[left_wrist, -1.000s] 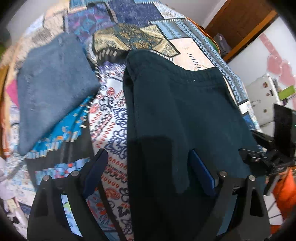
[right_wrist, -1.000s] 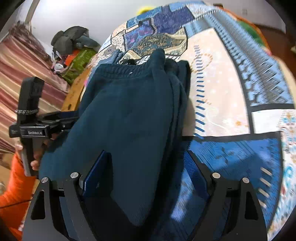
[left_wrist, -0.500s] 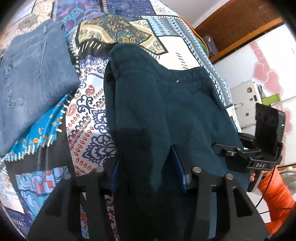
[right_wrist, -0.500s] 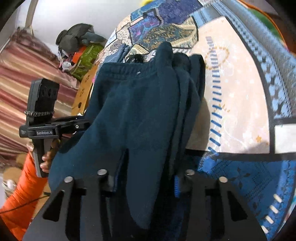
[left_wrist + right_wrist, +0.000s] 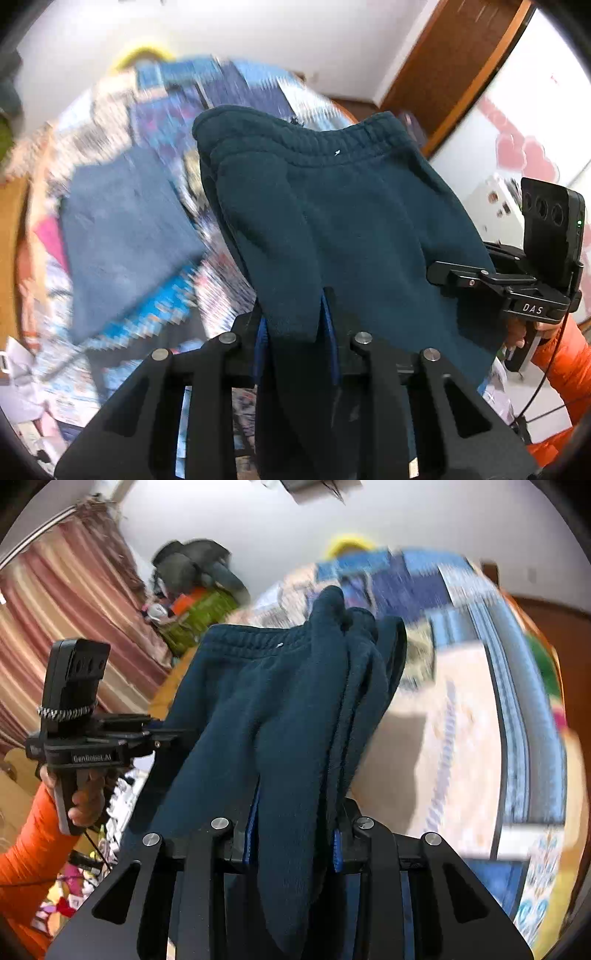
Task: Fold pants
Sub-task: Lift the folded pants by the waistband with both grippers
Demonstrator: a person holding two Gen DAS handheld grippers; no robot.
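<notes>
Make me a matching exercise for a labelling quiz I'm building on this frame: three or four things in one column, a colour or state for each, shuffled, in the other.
Things:
1. dark teal pants
2. left gripper
3. folded jeans
4. sleeve

Colour or state:
A. orange
B. faded blue, lying on the patterned bedspread
C. shut on a fold of fabric
D. held up between the left gripper and the right gripper, waistband away from the cameras

Pairs: 1-D, 2-C, 3-B, 4-A

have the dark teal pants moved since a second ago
Yes. The dark teal pants, clamped by the left gripper and right gripper, have lifted off the patterned bedspread.
</notes>
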